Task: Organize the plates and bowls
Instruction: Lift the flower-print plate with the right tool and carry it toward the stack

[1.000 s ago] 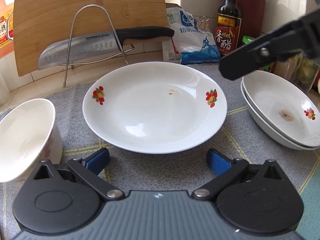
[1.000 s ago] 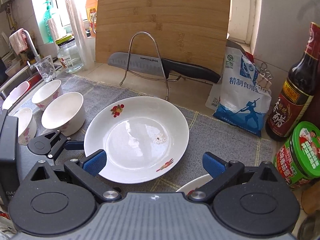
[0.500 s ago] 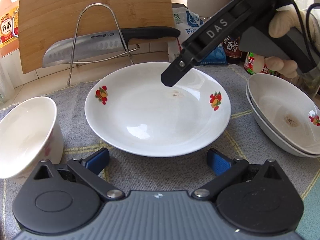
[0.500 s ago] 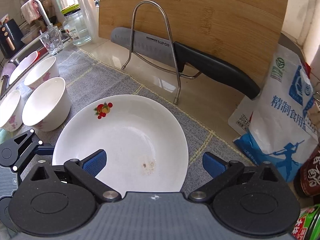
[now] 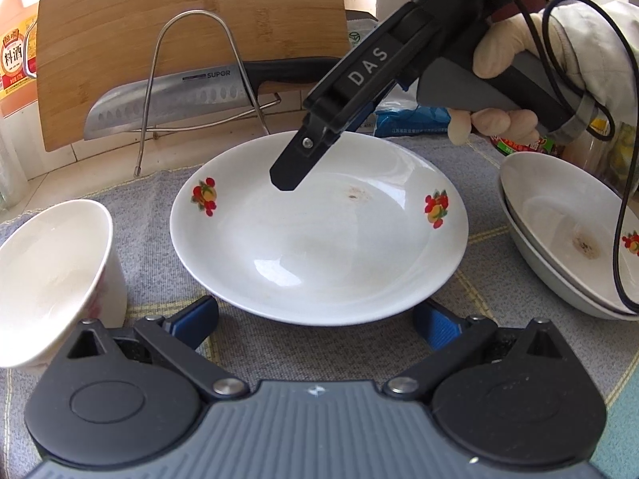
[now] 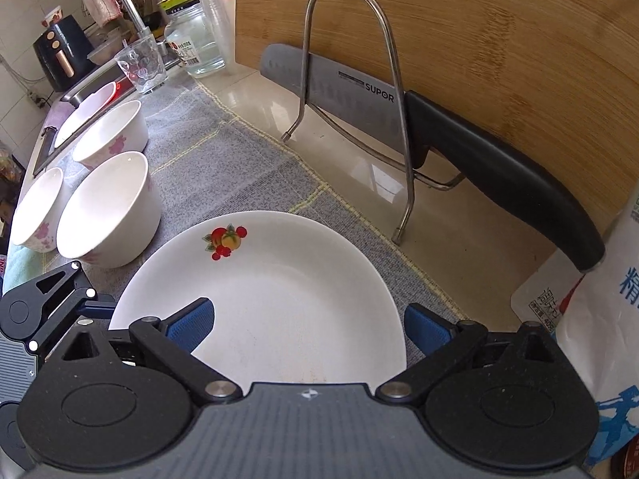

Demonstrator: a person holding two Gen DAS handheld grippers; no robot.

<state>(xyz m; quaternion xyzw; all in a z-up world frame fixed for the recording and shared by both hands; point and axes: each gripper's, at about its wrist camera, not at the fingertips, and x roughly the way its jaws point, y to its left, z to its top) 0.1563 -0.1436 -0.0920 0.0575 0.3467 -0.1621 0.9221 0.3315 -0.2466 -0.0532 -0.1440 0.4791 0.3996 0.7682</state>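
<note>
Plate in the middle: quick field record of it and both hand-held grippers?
plate: white, fruit print, single plate on grey mat
stain: brown spot inside
right hand-held gripper: open, over the plate's far part
left hand-held gripper: open, at its near rim
contact: none visible
plate stack: two stacked plates to the right
bowl: to the left

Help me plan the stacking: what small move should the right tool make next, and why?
Probably lower the right tool so its open fingers straddle the near rim of the single fruit-print plate, then close. It hangs just above that plate, holding nothing, while two matching plates sit stacked at the right, a likely destination.
</note>
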